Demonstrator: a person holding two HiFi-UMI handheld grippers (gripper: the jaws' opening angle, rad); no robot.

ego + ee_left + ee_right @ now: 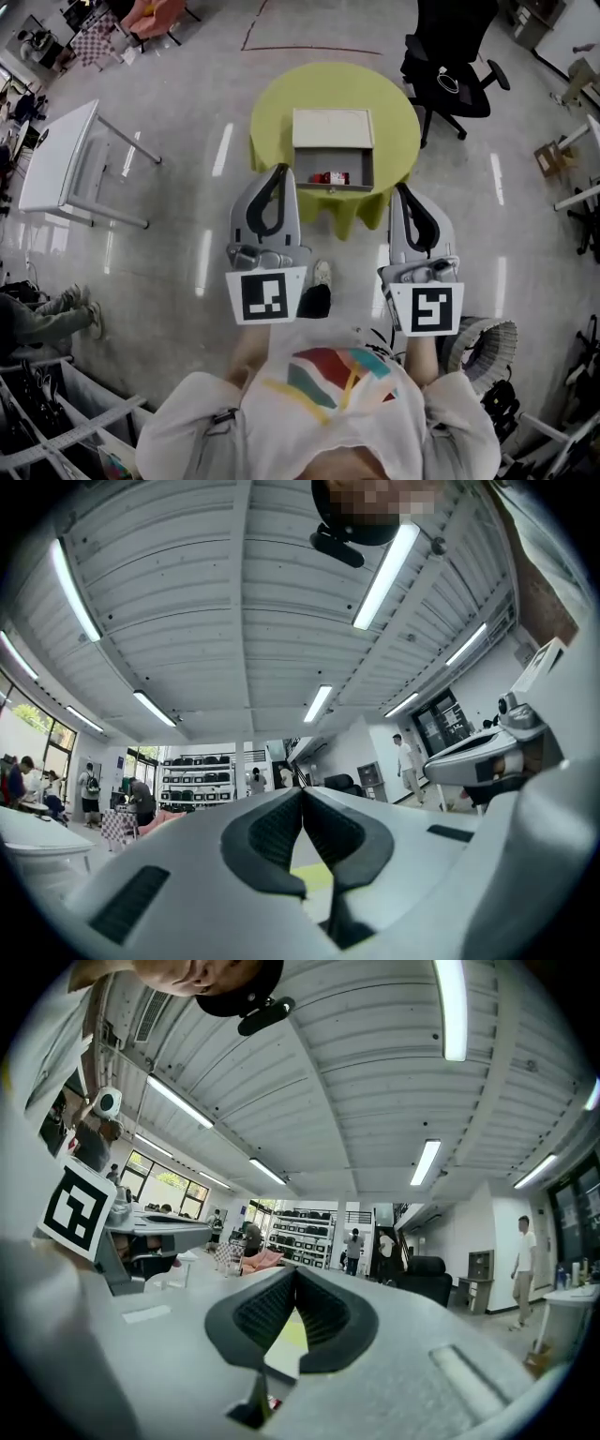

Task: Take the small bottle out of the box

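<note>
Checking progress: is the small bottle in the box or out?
In. The small red bottle lies inside the open pale box on the round green table.

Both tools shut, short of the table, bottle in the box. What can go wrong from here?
1. The left tool and right tool are both shut and empty. Reaching in without opening would likely just knock the small bottle.
2. The bottle sits close to the near wall of the box, so a jaw may strike that wall.
3. The box stands toward the near edge of the cloth-covered table, so a push could slide it.
</note>
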